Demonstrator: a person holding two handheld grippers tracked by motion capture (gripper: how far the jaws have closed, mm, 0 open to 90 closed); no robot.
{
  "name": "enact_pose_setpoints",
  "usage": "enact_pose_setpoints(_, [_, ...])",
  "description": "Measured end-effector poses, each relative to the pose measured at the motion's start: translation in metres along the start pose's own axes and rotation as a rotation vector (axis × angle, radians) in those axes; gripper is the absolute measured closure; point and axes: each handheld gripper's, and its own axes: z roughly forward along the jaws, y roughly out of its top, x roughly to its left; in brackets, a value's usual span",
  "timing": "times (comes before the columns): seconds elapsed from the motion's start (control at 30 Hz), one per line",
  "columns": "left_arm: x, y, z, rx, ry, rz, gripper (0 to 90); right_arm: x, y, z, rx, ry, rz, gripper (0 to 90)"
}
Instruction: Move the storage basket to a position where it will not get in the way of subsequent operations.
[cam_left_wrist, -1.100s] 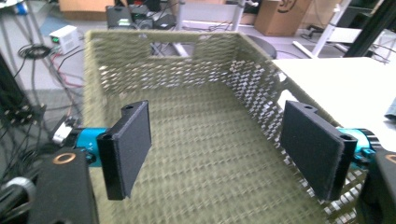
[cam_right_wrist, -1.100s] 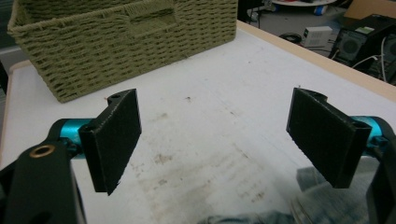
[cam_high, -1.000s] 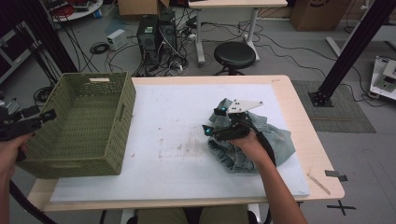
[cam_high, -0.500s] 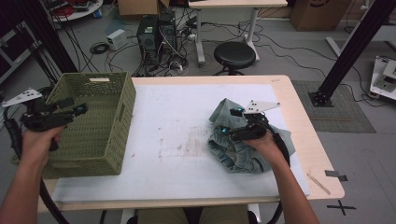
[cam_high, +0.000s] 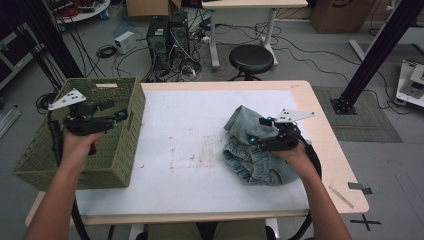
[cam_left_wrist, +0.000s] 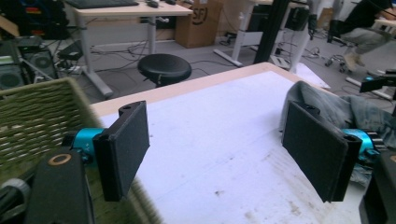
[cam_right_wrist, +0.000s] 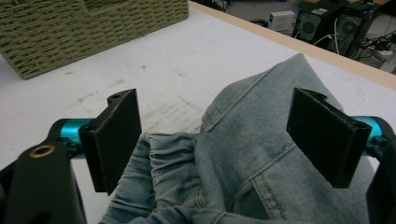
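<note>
Denim jeans (cam_high: 252, 150) lie crumpled on the right half of the white-covered tabletop (cam_high: 200, 145), nearer the person's edge than the far edge. The right hand-held gripper (cam_high: 257, 134) hangs directly over the heap, held in the person's right hand (cam_high: 292, 152). In the right gripper view its jaws stand wide apart, one on each side of a raised fold of the jeans (cam_right_wrist: 252, 154), with nothing clamped between them; whether the pads touch the cloth cannot be told.

On the left, the left hand-held gripper (cam_high: 122, 114) is held in the left hand (cam_high: 80, 145) above the green woven basket (cam_high: 35, 165), pointing toward the middle of the tabletop. In the left gripper view its jaws are likewise spread wide and hold nothing; bare tabletop (cam_left_wrist: 219, 140) shows between them, and the jeans (cam_left_wrist: 336, 109) lie well apart on the far side.

The basket sits at the left end of the tabletop, overhanging its edge, well apart from the jeans.

Beyond the tabletop, on the floor, stand a black round stool (cam_high: 251, 58), computer towers (cam_high: 167, 37) with loose cables, and a second desk (cam_high: 245, 5).
</note>
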Motion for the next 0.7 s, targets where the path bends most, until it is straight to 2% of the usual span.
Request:
enact_pose_setpoints(0.07, [-0.006,0.0,0.008,0.008,-0.025,-0.009,23.3,-0.002,-0.002,-0.002,-0.007,-0.003,0.003,18.1])
enact_pose_setpoints(0.2, [-0.019,0.0,0.022,0.014,-0.049,-0.004,21.3,-0.005,-0.005,-0.006,-0.018,-0.01,0.01,18.1])
enact_pose_setpoints(0.33, [-0.033,-0.002,0.038,0.008,-0.093,0.011,21.3,-0.009,-0.01,-0.012,-0.026,-0.021,0.018,18.1])
enact_pose_setpoints(0.7, [-0.073,-0.011,0.084,-0.023,-0.173,0.037,21.7,-0.015,-0.018,-0.02,-0.018,-0.044,0.026,18.1])
